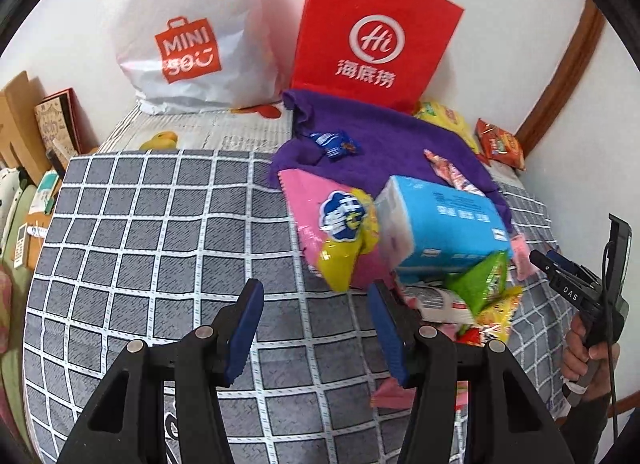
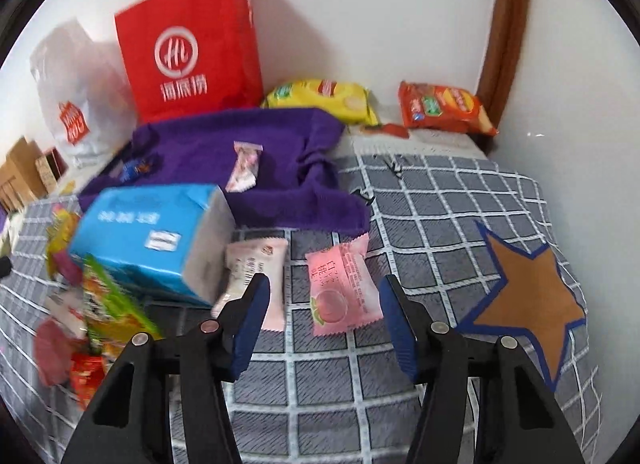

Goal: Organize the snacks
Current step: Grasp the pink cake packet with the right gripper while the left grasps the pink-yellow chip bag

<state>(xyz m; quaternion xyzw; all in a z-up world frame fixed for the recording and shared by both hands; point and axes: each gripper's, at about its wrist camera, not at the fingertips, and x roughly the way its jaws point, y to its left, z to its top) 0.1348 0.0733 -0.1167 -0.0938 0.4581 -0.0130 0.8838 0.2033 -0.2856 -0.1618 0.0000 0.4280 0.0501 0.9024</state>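
I have both sets of jaws spread wide with nothing between them, hovering low over the bed (image 1: 160, 224), whose grid cover carries everything.

Far ahead of my left gripper (image 1: 316, 328), the white bag (image 1: 188, 32) and red bag (image 1: 372, 32) stand propped against the wall; I judge them the likely homes for the snacks, upright so they can be loaded from above. In front of them lies the purple towel (image 1: 384, 144), rumpled, with a blue candy (image 1: 334, 142) and a striped packet (image 1: 450, 172) resting on it.

The tissue pack (image 1: 440, 224) sits ahead and right of the left jaws, tilted because it is riding on the heap of wrappers. The pink bag (image 1: 316, 200) pokes out beside it, and the green pack (image 1: 480, 284) lies just right of the left jaws.

Behind the towel, near the corner, the yellow chips (image 2: 320, 98) and orange chips (image 2: 444, 106) lie flat, well apart from either gripper.

My right gripper (image 2: 324, 320) is lined up on the peach candy (image 2: 344, 292), which lies flat just ahead between the jaws, not touched. The pale sachet (image 2: 256, 276) sits at the left jaw's tip. I take the peach candy as the next pick.
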